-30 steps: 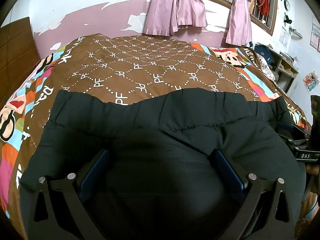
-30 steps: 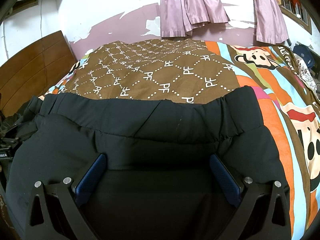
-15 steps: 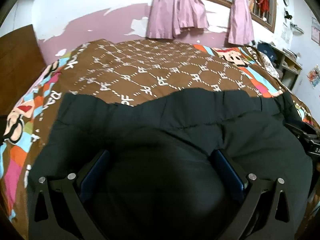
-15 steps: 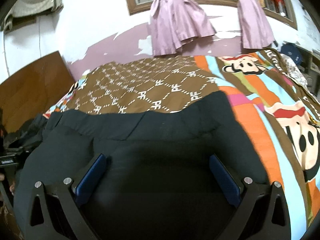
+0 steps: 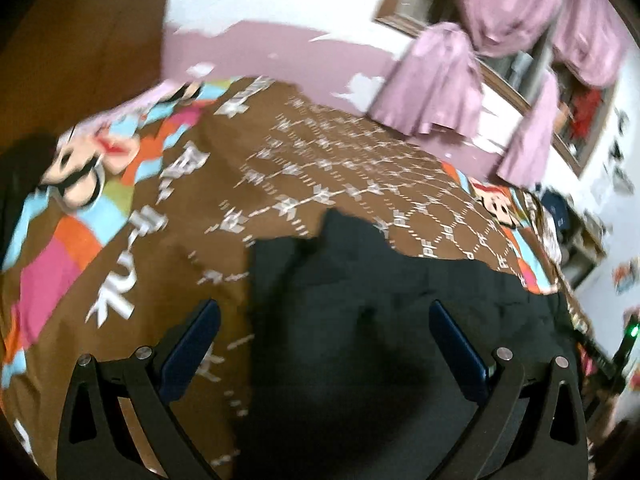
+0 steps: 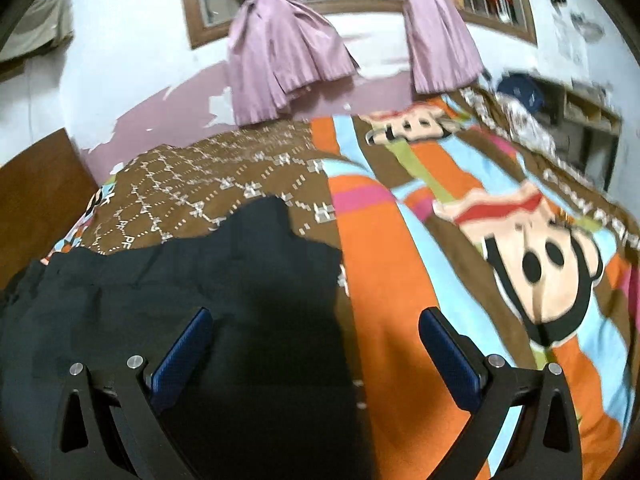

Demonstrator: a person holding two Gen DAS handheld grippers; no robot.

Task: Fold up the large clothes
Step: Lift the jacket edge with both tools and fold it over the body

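A large black garment (image 5: 380,320) lies spread on the bed's brown and colourful blanket (image 5: 320,168). My left gripper (image 5: 324,336) is open and empty above the garment's left edge, its left finger over the blanket. In the right wrist view the same black garment (image 6: 200,292) fills the lower left. My right gripper (image 6: 316,344) is open and empty above the garment's right edge, its right finger over the orange stripe of the blanket (image 6: 400,280). Both views are blurred.
Pink curtains (image 6: 288,52) hang at a barred window above the far side of the bed. A wooden headboard (image 5: 80,60) stands at the left. Cluttered shelves (image 6: 580,120) stand at the right. A green light (image 5: 633,331) shows at the far right.
Both grippers have swung outward, the left one to the left and the right one to the right. Each now frames a side edge of the garment instead of its middle. Both stay open.
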